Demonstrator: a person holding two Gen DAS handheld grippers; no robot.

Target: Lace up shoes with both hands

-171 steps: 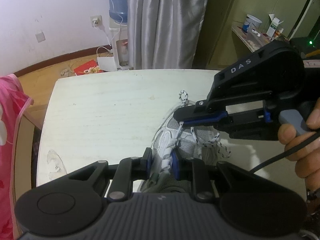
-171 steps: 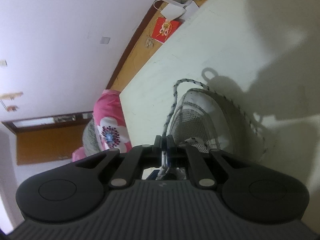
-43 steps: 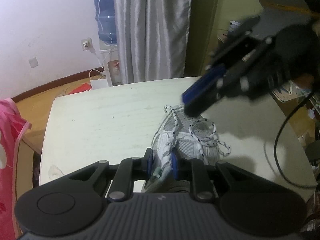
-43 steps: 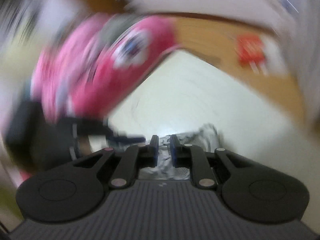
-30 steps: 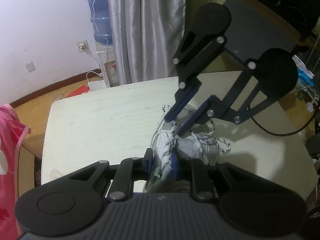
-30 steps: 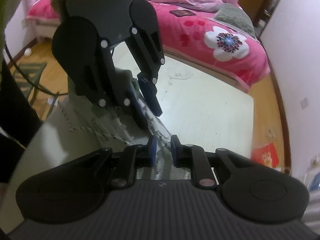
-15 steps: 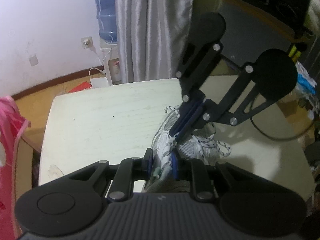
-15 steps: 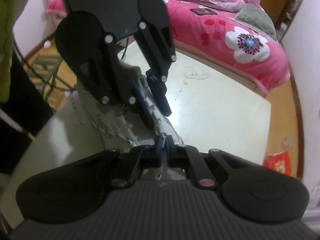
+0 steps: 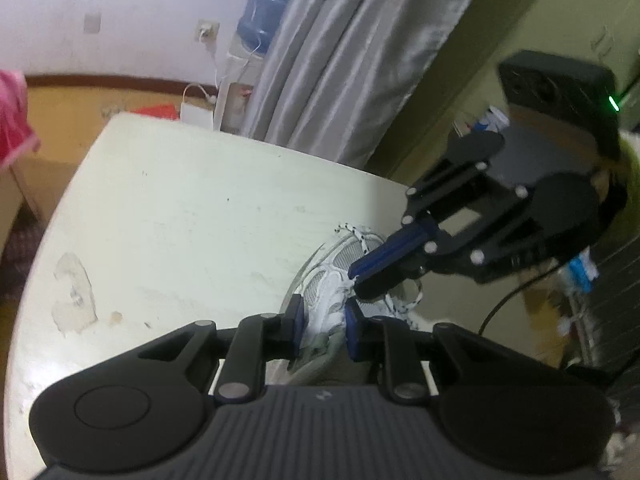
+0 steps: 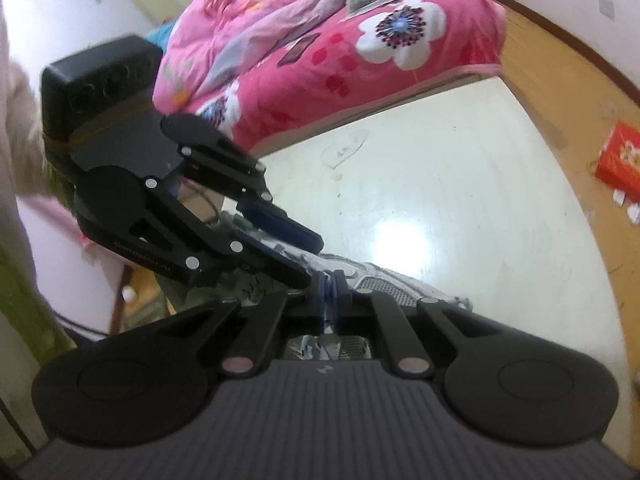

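1. Right gripper (image 9: pixel 354 278) now has its jaws pressed together on the lace (image 9: pixel 362 242) at the shoe's throat; a second ago I had them apart above it.
2. Left gripper (image 9: pixel 322 320) pinches the shoe's (image 9: pixel 326 300) upper, low centre of frame, steadying it on the table (image 9: pixel 200 220).
3. I judge the lace captured and ready for pulling through.

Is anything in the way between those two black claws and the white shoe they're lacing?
Nothing visible does. The left gripper already clamps the shoe, and the right gripper is shut at the shoe's lacing.
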